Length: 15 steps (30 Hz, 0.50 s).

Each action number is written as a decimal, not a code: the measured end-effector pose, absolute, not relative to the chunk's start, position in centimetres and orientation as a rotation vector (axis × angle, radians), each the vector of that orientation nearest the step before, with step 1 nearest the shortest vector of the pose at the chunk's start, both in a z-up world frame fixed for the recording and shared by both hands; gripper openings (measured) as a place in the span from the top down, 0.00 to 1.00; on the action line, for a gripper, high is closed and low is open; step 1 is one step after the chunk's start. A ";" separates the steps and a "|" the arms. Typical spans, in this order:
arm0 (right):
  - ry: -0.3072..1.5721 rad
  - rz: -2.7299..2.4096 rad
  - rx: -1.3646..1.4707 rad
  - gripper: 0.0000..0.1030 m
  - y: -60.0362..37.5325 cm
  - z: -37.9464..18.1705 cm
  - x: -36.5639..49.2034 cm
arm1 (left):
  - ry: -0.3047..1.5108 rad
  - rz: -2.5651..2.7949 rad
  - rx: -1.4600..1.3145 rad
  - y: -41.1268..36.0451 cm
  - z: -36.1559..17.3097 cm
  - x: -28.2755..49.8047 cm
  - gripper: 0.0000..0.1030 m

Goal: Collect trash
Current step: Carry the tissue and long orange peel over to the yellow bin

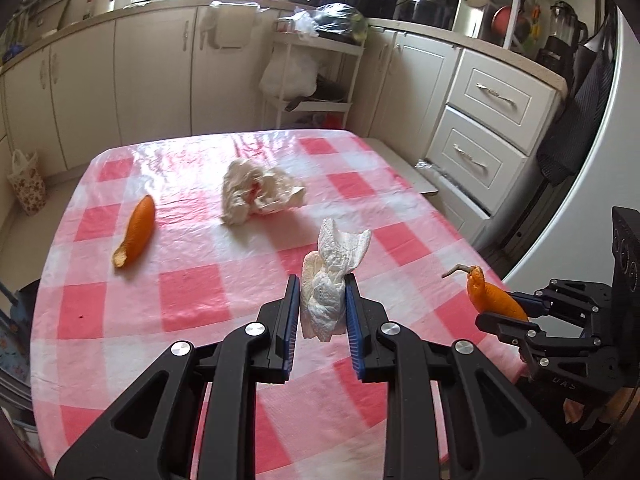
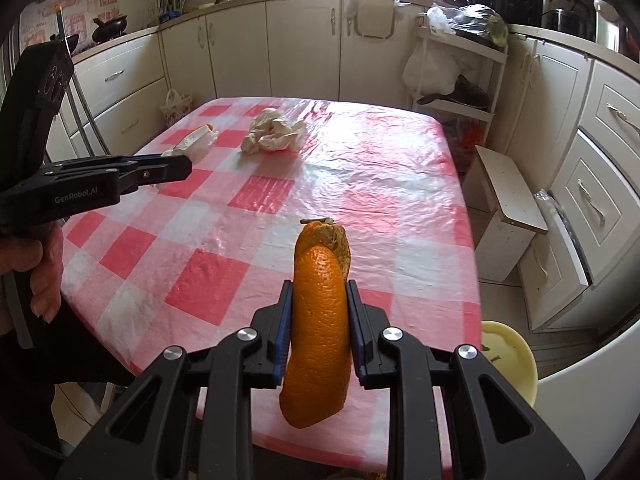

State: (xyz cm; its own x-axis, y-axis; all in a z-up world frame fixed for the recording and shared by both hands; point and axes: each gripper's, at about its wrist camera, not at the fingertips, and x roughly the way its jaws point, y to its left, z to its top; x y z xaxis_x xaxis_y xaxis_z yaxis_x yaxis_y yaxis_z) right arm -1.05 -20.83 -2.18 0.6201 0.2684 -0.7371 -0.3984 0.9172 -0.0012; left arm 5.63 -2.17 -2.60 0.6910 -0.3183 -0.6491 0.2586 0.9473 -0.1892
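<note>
My left gripper (image 1: 322, 312) is shut on a crumpled white paper towel (image 1: 332, 280) and holds it above the pink checked table (image 1: 192, 292). My right gripper (image 2: 319, 320) is shut on a long orange peel (image 2: 318, 332) with a stem end; it also shows in the left wrist view (image 1: 494, 295). A second orange peel (image 1: 136, 236) lies on the table's left side. A larger crumpled paper wad (image 1: 256, 192) lies near the table's middle, also in the right wrist view (image 2: 272, 132). The left gripper shows at the left of the right wrist view (image 2: 176, 168).
A pale yellow round bin (image 2: 510, 360) stands on the floor right of the table. A small white step stool (image 2: 504, 208) stands by the drawers. A white wire rack with bags (image 1: 316, 76) stands beyond the table. Cabinets line the back and right.
</note>
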 end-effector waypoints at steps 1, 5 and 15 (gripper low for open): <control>0.813 0.382 -0.169 0.75 -21.1 -2.1 -1.2 | 0.741 -0.327 -0.084 -2.6 -2.6 5.7 0.79; 0.792 0.369 -0.151 0.75 -22.1 -1.6 -1.5 | 0.739 -0.345 -0.079 -4.3 -2.6 5.6 0.79; 0.762 0.330 -0.083 0.75 -25.3 -1.3 -1.5 | 0.698 -0.362 -0.012 -8.7 -1.3 5.5 0.78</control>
